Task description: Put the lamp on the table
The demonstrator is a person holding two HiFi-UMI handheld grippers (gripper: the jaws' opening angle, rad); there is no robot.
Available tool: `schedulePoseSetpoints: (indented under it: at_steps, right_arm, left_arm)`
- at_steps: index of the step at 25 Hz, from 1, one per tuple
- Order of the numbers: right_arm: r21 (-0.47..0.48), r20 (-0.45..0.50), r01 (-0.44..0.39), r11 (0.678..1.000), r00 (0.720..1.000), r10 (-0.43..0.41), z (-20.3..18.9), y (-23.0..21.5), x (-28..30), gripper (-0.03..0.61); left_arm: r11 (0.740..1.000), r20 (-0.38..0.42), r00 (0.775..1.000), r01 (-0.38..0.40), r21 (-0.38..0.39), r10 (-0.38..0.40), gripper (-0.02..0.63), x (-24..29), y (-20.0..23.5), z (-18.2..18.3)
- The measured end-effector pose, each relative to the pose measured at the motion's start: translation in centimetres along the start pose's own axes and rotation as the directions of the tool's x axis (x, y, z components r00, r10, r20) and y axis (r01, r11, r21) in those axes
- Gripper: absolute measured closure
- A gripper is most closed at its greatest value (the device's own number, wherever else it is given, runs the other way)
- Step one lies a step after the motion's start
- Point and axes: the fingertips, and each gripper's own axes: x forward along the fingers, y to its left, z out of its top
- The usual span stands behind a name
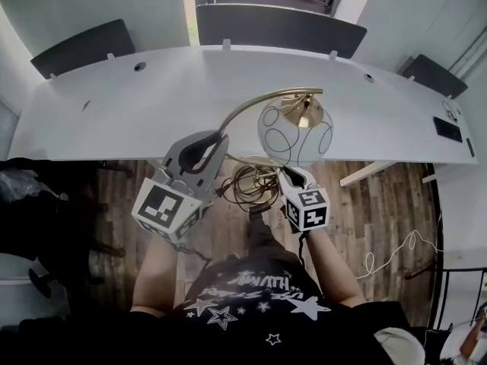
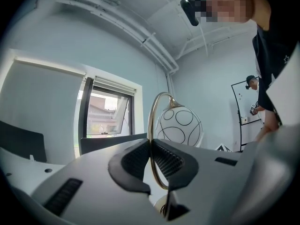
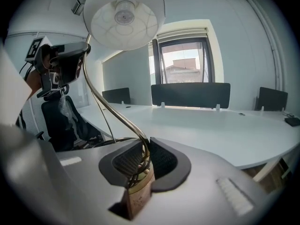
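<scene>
The lamp has a curved brass stem and a white globe shade with black circles. It hangs in the air over the near edge of the white table. My left gripper is shut on the stem's arc, which runs between its pads in the left gripper view. My right gripper is shut on the lamp low down, where the stem meets the brass base. The shade hangs above it there. The coiled cord dangles between the grippers.
Dark partition screens stand along the table's far side. A black device lies near its right end. Wood floor with a white cable runs under the table's near edge. Another person stands far off by a board.
</scene>
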Motion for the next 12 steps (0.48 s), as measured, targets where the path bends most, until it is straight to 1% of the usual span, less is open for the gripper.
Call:
schedulePoseSetpoints:
  at_steps: [7,12]
  right_arm:
    - [-0.039,0.009,-0.06,0.997,0.998,0.06,3.9,-4.2,5.7,0.533]
    - [-0.036,0.001,-0.107,0.994,0.994,0.107,7.8,-8.9,10.7,0.533]
  left_arm:
    - [0.997,-0.009,0.997,-0.073,0.005,0.073,0.578,5.6,4.4,0.4]
    - [0.991,-0.043,0.99,-0.135,0.011,0.135,0.58,11.9,8.6,0.7]
